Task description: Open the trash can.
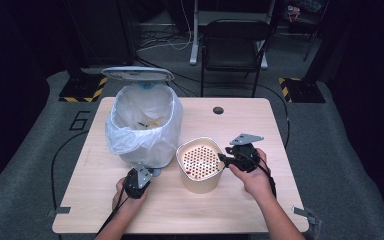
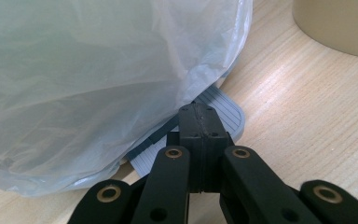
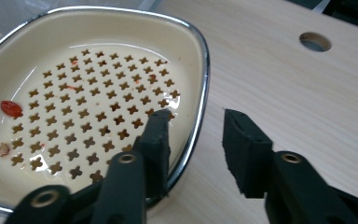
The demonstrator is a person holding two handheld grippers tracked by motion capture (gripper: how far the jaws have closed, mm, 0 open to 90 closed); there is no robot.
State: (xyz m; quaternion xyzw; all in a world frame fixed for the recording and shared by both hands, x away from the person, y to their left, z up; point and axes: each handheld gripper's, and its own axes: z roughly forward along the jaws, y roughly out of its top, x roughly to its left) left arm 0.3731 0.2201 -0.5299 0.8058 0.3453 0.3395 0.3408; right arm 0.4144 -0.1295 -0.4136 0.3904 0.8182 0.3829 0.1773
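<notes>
Floor (image 1: pixel 40 145) reads "6"; left gripper (image 2: pixel 200 122) closed on bin pedal (image 2: pixel 223 109), right gripper (image 3: pixel 196 135) parted astride strainer rim (image 3: pixel 200 93).

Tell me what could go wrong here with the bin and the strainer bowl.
1. The right hand-held gripper straddles the bowl rim with jaws open; lifting before they close could drop it and spill the red scrap.
2. The left hand-held gripper, shut, sits on the pedal with the lid up; if it slips, the lid may fall shut.
3. The bag drapes low near the pedal and could snag.
</notes>
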